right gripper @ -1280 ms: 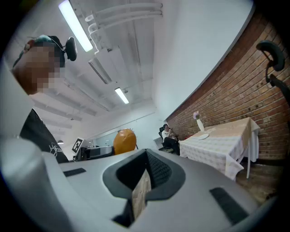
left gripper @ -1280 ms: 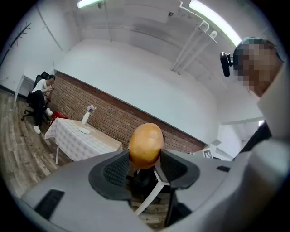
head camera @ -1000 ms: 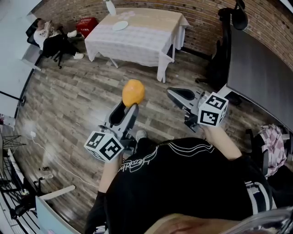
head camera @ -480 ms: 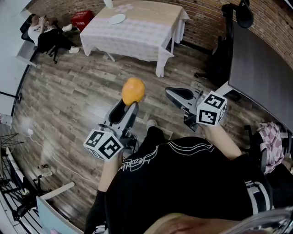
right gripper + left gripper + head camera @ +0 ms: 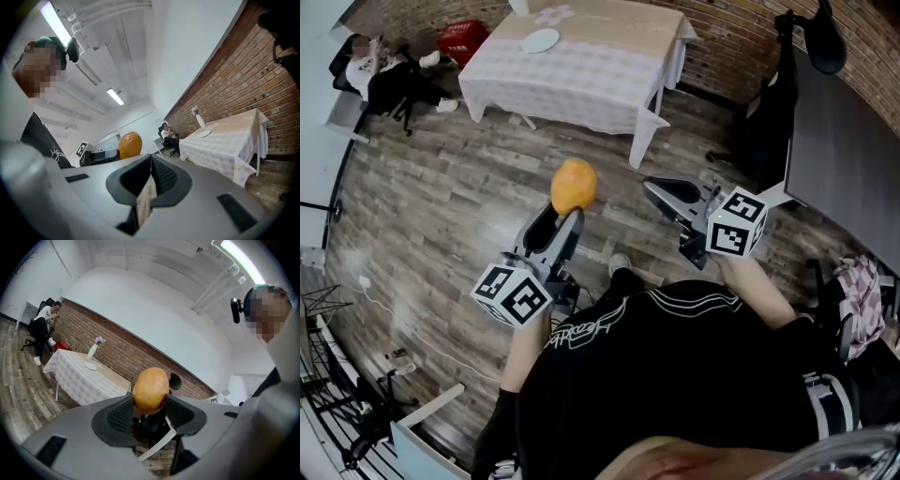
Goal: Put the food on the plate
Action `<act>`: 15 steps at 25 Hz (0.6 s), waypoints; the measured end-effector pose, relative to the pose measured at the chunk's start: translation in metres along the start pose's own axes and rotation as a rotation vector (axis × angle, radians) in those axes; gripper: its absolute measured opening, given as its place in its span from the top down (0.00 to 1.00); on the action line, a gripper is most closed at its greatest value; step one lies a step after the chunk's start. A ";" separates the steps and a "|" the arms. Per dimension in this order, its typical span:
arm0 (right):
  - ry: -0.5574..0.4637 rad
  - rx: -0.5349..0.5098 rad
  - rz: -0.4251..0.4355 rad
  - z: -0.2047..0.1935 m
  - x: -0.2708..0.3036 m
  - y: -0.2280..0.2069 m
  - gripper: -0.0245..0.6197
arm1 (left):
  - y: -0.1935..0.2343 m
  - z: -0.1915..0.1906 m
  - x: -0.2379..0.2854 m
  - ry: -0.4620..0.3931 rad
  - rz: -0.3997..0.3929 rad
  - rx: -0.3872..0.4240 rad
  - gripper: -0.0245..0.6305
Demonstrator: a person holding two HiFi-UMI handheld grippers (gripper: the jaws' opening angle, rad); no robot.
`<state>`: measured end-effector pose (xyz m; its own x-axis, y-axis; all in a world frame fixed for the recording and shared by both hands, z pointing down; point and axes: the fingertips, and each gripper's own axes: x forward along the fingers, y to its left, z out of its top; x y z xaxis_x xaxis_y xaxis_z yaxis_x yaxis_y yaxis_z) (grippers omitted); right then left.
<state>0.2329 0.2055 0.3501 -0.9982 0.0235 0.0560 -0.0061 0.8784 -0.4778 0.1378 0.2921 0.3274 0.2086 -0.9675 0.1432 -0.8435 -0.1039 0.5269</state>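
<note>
A round orange piece of food is held above the wooden floor, with my left gripper shut on it. In the left gripper view the food sits squeezed between the two black pads. My right gripper is to its right at about the same height, shut with nothing in it; its jaws meet in the right gripper view. The white plate lies on the far table with the checked cloth, near its left end, and also shows small in both gripper views.
A vase stands behind the plate. A seated person and a red box are at the far left by the brick wall. A black chair and a dark desk stand on the right.
The person has stepped forward across the floor towards the table, and a shoe now shows below the grippers. Both grippers came along in the same pose, the food still gripped.
</note>
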 end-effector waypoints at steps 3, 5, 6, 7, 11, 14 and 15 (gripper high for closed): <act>-0.006 0.008 -0.014 0.014 0.025 -0.019 0.97 | 0.024 0.022 0.019 0.008 -0.009 0.004 0.64; -0.012 0.009 -0.025 0.026 0.042 -0.032 0.97 | 0.041 0.039 0.031 0.009 -0.015 0.010 0.64; -0.016 0.008 -0.031 0.032 0.049 -0.037 0.97 | 0.048 0.047 0.036 0.009 -0.018 0.012 0.64; -0.018 0.005 -0.035 0.037 0.057 -0.042 0.97 | 0.055 0.054 0.041 0.007 -0.023 0.014 0.64; -0.024 -0.008 -0.052 0.054 0.084 -0.058 0.97 | 0.078 0.080 0.055 0.000 -0.047 0.025 0.64; -0.025 -0.018 -0.062 0.062 0.105 -0.070 0.97 | 0.098 0.092 0.061 -0.007 -0.055 0.026 0.64; -0.024 -0.018 -0.062 0.062 0.112 -0.073 0.97 | 0.105 0.095 0.062 -0.007 -0.053 0.028 0.64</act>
<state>0.1175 0.1149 0.3368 -0.9970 -0.0428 0.0637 -0.0674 0.8864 -0.4579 0.0155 0.1992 0.3116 0.2500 -0.9620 0.1099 -0.8449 -0.1613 0.5101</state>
